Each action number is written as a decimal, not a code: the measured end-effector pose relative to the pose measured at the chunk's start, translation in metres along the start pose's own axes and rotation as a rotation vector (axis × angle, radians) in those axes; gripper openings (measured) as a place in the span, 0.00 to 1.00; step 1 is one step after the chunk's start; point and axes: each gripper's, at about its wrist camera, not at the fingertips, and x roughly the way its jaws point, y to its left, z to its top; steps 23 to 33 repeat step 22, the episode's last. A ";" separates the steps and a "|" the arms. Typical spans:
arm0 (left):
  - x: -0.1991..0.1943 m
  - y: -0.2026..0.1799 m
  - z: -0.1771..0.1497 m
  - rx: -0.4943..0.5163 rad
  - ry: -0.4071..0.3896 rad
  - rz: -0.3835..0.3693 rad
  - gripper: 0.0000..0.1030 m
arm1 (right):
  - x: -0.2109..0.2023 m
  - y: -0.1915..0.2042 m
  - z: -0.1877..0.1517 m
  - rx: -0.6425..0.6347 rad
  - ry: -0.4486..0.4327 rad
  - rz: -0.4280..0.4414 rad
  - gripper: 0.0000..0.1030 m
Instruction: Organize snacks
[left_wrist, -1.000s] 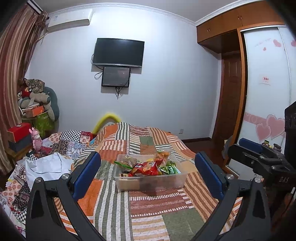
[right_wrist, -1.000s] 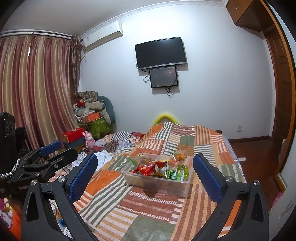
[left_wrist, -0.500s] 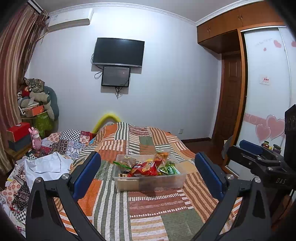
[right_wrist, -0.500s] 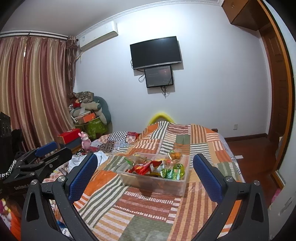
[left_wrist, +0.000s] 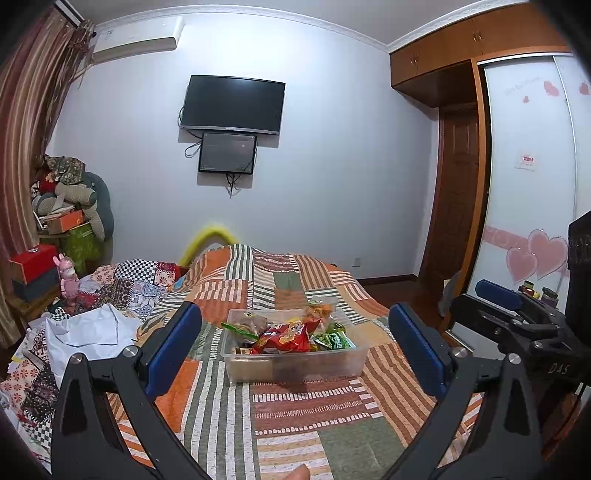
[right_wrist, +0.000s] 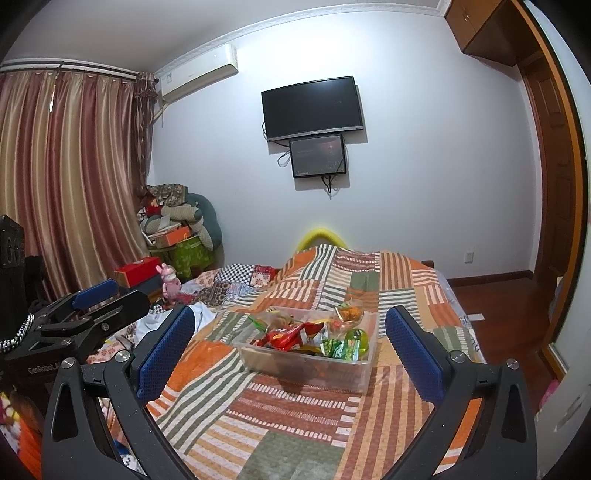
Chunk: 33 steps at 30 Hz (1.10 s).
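A clear plastic bin sits on the patchwork bedspread, heaped with snack packets. On top lie a red packet, green packets and an orange one. My left gripper hangs open, some way short of the bin, nothing between its blue pads. My right gripper is open too, equally far back, and shows at the right edge of the left wrist view. The left gripper appears at the left of the right wrist view.
White cloth and patterned bedding lie on the bed's left side. Boxes, a pink toy and stacked cushions crowd the left corner by the curtain. A wardrobe and door stand right. A fingertip shows at the bottom edge.
Both views have drifted slightly; the right wrist view shifted so the bin sits a little more central. Both grippers stay open and nothing was grasped.
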 end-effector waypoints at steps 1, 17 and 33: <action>0.000 0.000 0.000 -0.001 0.002 -0.001 1.00 | 0.000 0.000 0.000 -0.001 -0.001 -0.002 1.00; 0.003 0.003 0.000 -0.021 0.018 0.000 1.00 | -0.002 -0.001 0.000 0.011 -0.006 -0.001 1.00; 0.007 0.007 0.000 -0.036 0.025 -0.004 1.00 | -0.002 -0.001 0.000 0.014 -0.007 -0.002 1.00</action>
